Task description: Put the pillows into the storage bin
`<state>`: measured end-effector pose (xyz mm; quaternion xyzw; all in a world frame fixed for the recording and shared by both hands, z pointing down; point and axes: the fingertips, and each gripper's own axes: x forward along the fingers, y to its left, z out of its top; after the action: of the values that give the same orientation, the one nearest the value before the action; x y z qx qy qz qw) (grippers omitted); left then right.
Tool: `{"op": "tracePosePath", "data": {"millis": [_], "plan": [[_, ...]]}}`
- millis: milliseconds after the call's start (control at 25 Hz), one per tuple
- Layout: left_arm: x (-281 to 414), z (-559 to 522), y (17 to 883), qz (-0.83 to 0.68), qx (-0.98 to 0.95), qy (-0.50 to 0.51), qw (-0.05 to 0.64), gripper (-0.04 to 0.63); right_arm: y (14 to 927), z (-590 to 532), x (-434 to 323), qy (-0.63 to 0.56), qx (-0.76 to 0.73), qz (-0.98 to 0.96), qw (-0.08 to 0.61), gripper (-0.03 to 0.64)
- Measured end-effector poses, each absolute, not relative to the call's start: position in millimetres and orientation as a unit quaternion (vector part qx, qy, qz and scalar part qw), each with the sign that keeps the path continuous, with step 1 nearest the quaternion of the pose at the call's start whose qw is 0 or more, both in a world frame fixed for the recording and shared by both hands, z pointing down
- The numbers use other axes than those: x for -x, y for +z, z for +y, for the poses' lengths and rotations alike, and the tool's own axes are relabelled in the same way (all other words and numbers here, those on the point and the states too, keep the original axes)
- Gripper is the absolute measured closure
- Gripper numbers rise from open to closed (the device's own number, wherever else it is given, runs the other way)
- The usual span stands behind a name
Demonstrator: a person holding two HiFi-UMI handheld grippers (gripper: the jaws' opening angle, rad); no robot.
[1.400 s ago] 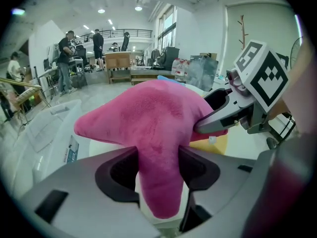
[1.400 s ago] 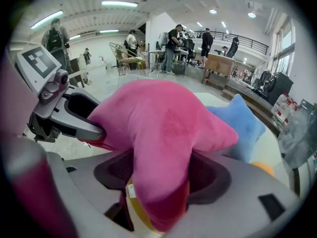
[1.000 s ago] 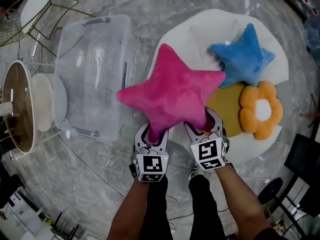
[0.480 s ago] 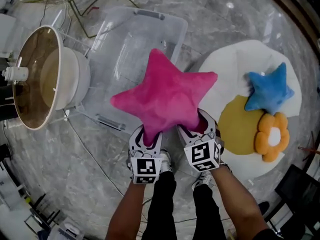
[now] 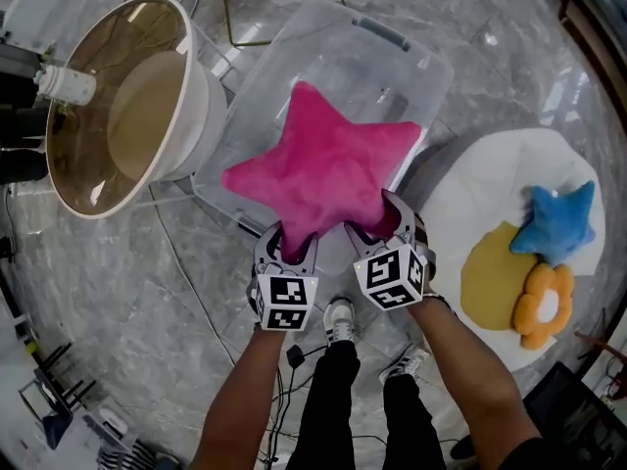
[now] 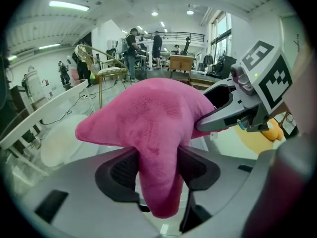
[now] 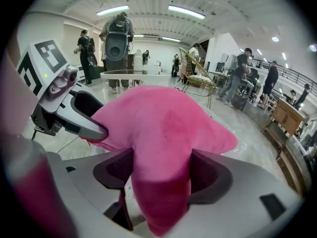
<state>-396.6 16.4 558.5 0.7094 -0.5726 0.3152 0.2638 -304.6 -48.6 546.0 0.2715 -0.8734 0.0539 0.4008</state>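
We are holding the pink star (image 5: 323, 169) above the bin (image 5: 411, 67), with the left gripper (image 5: 290, 248) and right gripper (image 5: 384, 225) each clamping a lower arm. It is looking soft and light, so the arms seem the best holds.

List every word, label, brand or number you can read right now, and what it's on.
No readable text in any view.
The marker cubes on the left gripper and right gripper: black-and-white square patterns only, no letters or numbers.
The pink star pillow and storage bin: no label or print visible.
Background in the gripper views: too small and blurred to read.
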Motion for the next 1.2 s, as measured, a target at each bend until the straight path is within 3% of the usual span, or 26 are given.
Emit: {"op": "tracePosePath", "data": {"millis": [320, 400, 480, 560, 1200], "plan": [[441.1, -8.3, 576.0, -0.570, -0.708, 0.314, 0.275, 0.327, 567.4, -75.1, 347.1, 0.066, -0.256, -0.871, 0.414, 0.243], [452.2, -14.4, 583.3, -0.573, -0.702, 0.316, 0.280, 0.306, 574.0, -83.2, 354.1, 0.067, -0.253, -0.868, 0.423, 0.201], [464.9, -18.8, 593.1, -0.581, -0.685, 0.323, 0.298, 0.264, 576.1, -91.1, 360.6, 0.048, -0.253, -0.866, 0.428, 0.064], [472.0, -19.0, 596.7, -0.586, -0.675, 0.323, 0.311, 0.251, 572.7, -91.9, 364.7, 0.036, -0.253, -0.867, 0.428, 0.018], [410.3, -21.4, 533.0, -0.591, -0.710, 0.309, 0.225, 0.245, 498.1, -68.8, 328.8, 0.046, -0.292, -0.887, 0.354, 0.020]]}}
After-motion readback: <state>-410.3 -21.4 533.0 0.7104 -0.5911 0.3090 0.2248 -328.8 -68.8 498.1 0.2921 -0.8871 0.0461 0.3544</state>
